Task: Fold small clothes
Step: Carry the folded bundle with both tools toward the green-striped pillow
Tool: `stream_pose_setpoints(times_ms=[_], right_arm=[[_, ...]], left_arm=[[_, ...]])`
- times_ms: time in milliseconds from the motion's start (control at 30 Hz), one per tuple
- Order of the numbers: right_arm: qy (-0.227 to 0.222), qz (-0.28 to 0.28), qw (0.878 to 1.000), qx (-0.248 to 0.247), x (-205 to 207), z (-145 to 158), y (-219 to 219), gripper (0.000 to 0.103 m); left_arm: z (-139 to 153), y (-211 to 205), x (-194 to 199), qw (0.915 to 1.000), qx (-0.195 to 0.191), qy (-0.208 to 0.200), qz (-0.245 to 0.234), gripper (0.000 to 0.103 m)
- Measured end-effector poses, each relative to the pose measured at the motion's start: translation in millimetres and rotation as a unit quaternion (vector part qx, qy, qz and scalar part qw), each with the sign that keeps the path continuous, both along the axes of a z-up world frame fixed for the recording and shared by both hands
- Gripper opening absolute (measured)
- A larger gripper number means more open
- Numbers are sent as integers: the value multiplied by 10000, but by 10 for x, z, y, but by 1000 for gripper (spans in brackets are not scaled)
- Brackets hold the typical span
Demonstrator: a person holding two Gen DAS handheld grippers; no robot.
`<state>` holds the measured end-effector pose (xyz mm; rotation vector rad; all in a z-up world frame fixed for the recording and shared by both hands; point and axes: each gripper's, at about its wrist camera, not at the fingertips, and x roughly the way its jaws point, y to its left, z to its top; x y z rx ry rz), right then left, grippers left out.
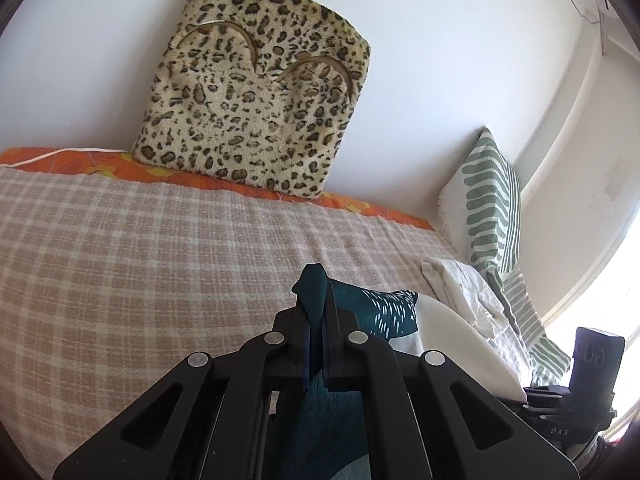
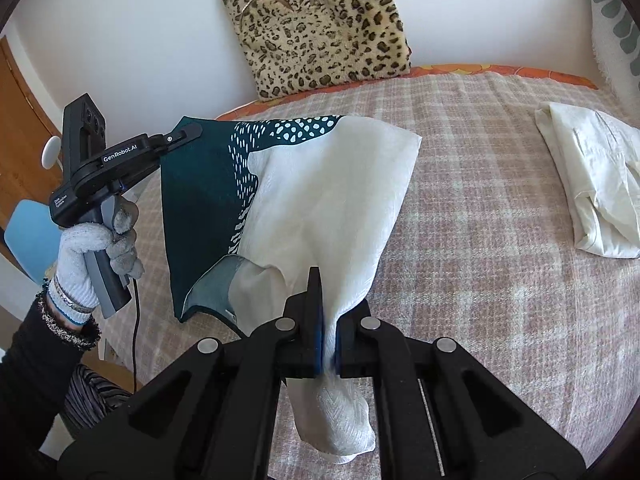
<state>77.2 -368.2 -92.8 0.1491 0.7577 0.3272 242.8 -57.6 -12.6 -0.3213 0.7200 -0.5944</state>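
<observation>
**One garment folded, second one held up mid-air**

So here's where things stand. Both grippers are clamped on the same piece: a teal-and-white cloth (image 2: 320,184) with a dotted pattern. The left gripper (image 2: 188,134) has its jaws pinched tight on a teal corner, and the right gripper (image 2: 326,308) is clenched on a bunch of the white part. In the left wrist view you can see the teal fabric squeezed right between the fingers (image 1: 334,308).

The cloth hangs in the air between the two grippers, above the near edge of the checked bedspread (image 2: 480,280), drooping down in the middle rather than stretched flat. I can't tell whether it's already been doubled over once.

Over on the far right of the bed lies a cream garment (image 2: 592,188), folded into a rough rectangle, so I'd say that one is done.

My guess at what's left: this cloth needs laying down on the bed and folding. No other loose clothes show up in either view. A leopard cushion (image 2: 320,24) leans on the wall behind.
</observation>
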Motion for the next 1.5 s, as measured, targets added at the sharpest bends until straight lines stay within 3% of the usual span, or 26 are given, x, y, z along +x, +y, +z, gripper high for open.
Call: stream_pose_setpoints(times_ms=[433, 867, 1267, 1500], right_arm=[[-331, -580, 9969, -425, -368, 344, -1040, 5], [-649, -1385, 9819, -1117, -747, 216, -2231, 5], [-712, -1860, 9695, -1429, -495, 245, -3233, 5], [-695, -1670, 9768, -1147, -42, 62, -3664, 5]], left_arm=[[359, -1212, 9, 9967, -104, -345, -733, 2], [470, -2640, 54, 9890, -282, -419, -1390, 2], [478, -3679, 246, 9850, -251, -536, -1624, 2], [216, -3914, 531, 9882, 93, -482, -1454, 2]])
